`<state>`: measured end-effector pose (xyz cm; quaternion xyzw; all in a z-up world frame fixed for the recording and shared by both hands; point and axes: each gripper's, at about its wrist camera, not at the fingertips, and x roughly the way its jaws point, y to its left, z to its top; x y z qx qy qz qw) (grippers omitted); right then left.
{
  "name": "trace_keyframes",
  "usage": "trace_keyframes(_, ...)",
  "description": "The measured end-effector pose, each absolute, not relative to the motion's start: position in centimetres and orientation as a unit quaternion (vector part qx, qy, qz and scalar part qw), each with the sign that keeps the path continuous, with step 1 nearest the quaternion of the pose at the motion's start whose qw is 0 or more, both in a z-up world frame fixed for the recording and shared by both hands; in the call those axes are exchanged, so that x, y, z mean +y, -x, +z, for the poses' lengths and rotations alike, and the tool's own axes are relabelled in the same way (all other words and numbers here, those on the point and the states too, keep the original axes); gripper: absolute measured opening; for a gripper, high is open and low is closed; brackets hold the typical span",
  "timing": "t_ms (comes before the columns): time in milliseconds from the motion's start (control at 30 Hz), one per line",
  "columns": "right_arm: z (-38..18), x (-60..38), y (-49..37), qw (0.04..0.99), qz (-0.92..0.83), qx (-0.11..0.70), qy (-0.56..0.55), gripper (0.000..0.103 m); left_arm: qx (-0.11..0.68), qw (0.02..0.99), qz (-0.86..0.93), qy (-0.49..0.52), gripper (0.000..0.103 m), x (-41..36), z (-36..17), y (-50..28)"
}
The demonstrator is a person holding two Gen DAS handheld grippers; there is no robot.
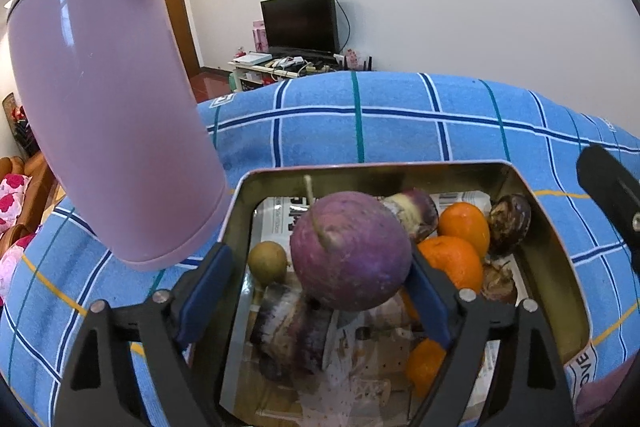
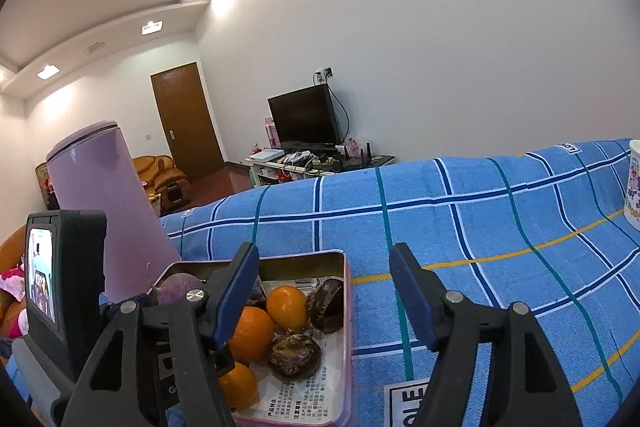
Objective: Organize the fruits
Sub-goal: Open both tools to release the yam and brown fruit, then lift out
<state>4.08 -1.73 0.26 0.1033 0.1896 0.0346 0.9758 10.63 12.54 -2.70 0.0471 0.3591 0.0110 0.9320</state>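
My left gripper (image 1: 320, 279) sat spread over the tin (image 1: 560, 267); purple fruit (image 1: 352, 251) between its fingers, touching the right one only. Right gripper (image 2: 324, 299) spread, empty, beside the tin.

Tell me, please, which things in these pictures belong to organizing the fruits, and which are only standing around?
Belong to the job: metal tin, purple round fruit beside the left gripper, oranges, dark wrinkled fruits, small brown fruit.

Just standing around: lilac kettle, white mug, television.
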Motion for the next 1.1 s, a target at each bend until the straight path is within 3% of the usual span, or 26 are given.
trace_keyframes(67, 0.3, -1.8, -3.9, 0.977, 0.042, 0.180, -0.109, 0.072, 0.345, 0.937, 0.008, -0.055, 0.091, 12.3, -2.2, -10.0)
trace_keyframes(133, 0.4, -1.7, -3.8, 0.978, 0.040, 0.174, -0.109, 0.073, 0.308, 0.950, 0.012, -0.051, 0.103, 12.2, -1.1, -8.8)
trace_keyframes(233, 0.5, -1.8, -3.6, 0.980, 0.037, 0.162, -0.108, 0.074, 0.262, 0.964, 0.010, -0.044, 0.103, 12.4, 0.2, -7.6)
trace_keyframes(467, 0.5, -2.3, -3.6, 0.980, 0.034, 0.154, -0.118, 0.077, 0.305, 0.951, -0.012, -0.048, 0.103, 11.6, -1.4, -8.7)
trace_keyframes(1100, 1.1, -2.1, 0.1, 0.987, 0.018, 0.126, -0.097, 0.077, 0.214, 0.976, 0.025, -0.033, 0.103, 12.8, 0.3, -2.4)
